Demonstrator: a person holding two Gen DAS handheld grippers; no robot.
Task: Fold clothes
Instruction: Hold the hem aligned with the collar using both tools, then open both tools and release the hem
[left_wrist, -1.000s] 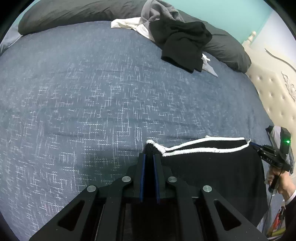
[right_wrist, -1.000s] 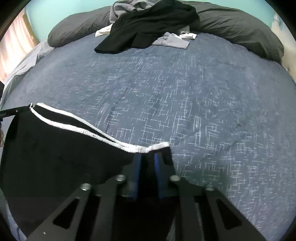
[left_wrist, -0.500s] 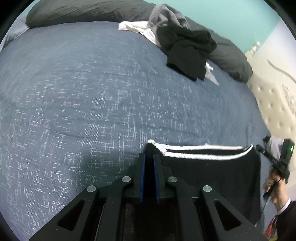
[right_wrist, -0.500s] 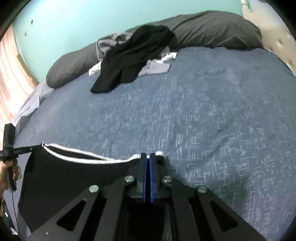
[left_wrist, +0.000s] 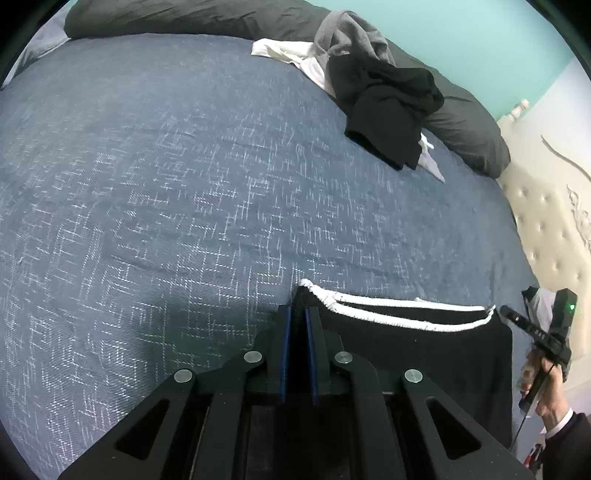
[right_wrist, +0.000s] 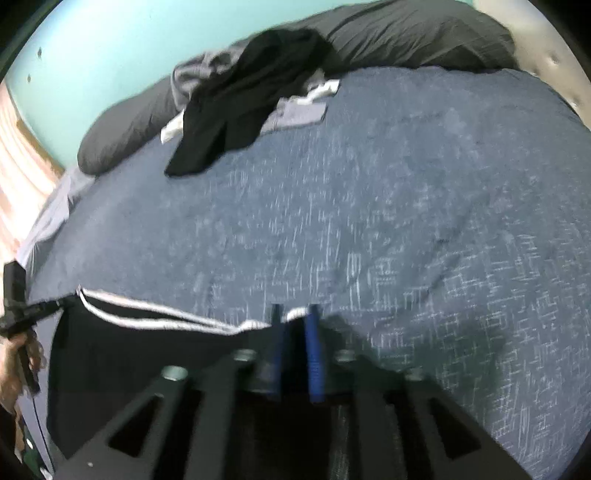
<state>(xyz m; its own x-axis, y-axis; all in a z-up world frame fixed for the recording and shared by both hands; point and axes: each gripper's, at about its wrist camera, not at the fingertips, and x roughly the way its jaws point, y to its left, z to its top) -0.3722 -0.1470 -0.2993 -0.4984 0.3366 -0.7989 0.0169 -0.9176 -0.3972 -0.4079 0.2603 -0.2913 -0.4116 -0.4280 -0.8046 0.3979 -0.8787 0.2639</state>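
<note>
A black garment with white-trimmed edges hangs stretched between my two grippers above the blue bed. My left gripper is shut on its left corner. My right gripper is shut on its right corner; it also shows in the left wrist view, held by a hand. The garment also shows in the right wrist view, where the picture is blurred. The garment's lower part is hidden behind the grippers.
The blue patterned bedspread lies ahead. A heap of black, grey and white clothes rests against dark grey pillows at the far edge. A cream tufted headboard stands at the right. Teal wall behind.
Both grippers have lifted and tilted upward with the garment still held taut between them. The right wrist view swung up and is now motion-blurred.
</note>
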